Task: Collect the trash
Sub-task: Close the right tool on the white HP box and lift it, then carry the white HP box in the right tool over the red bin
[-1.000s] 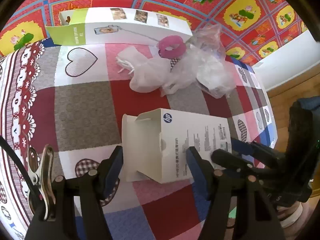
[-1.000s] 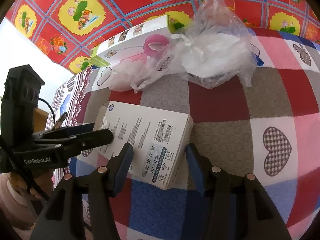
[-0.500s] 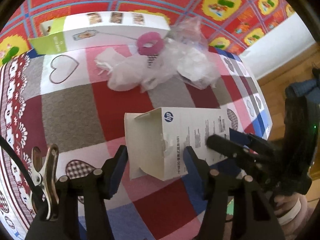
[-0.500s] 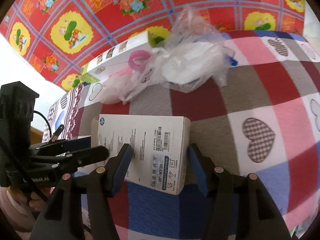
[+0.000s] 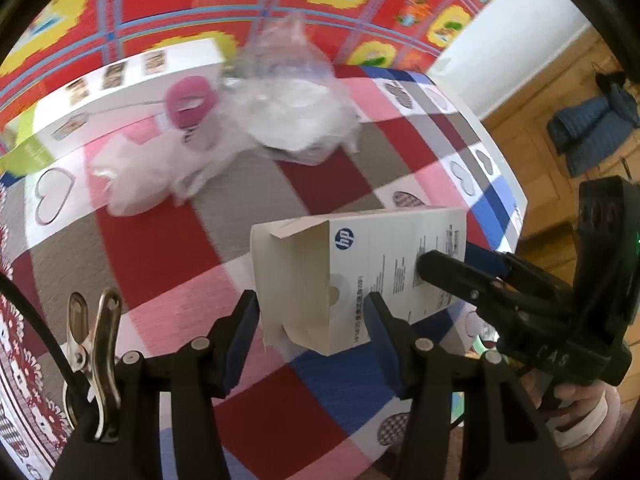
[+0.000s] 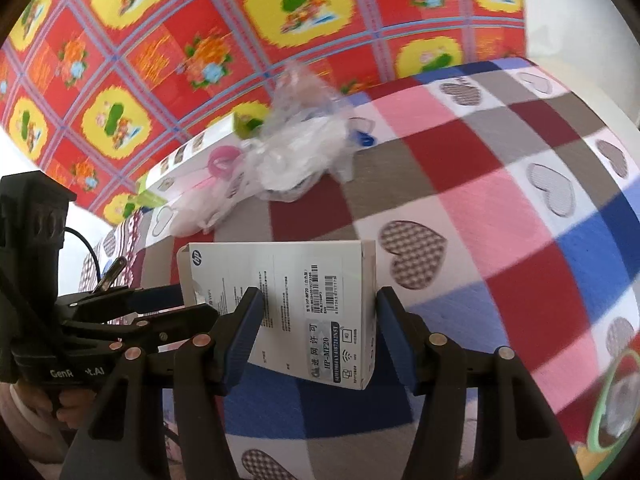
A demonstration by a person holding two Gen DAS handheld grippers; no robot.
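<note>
both sets of fingers clamp the white box (image 5: 360, 280): left gripper (image 5: 312, 320) closing on its open end, right gripper (image 6: 316, 316) on the barcode end. box is lifted above the checkered bed (image 6: 500, 208). i'd keep it level, squeeze even.

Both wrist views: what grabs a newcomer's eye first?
The white HP box, held off the checked heart-print cloth between the left gripper at its open-flap end and the right gripper at its labelled end. Behind it, crumpled clear plastic bags lie against a long white box.
</note>
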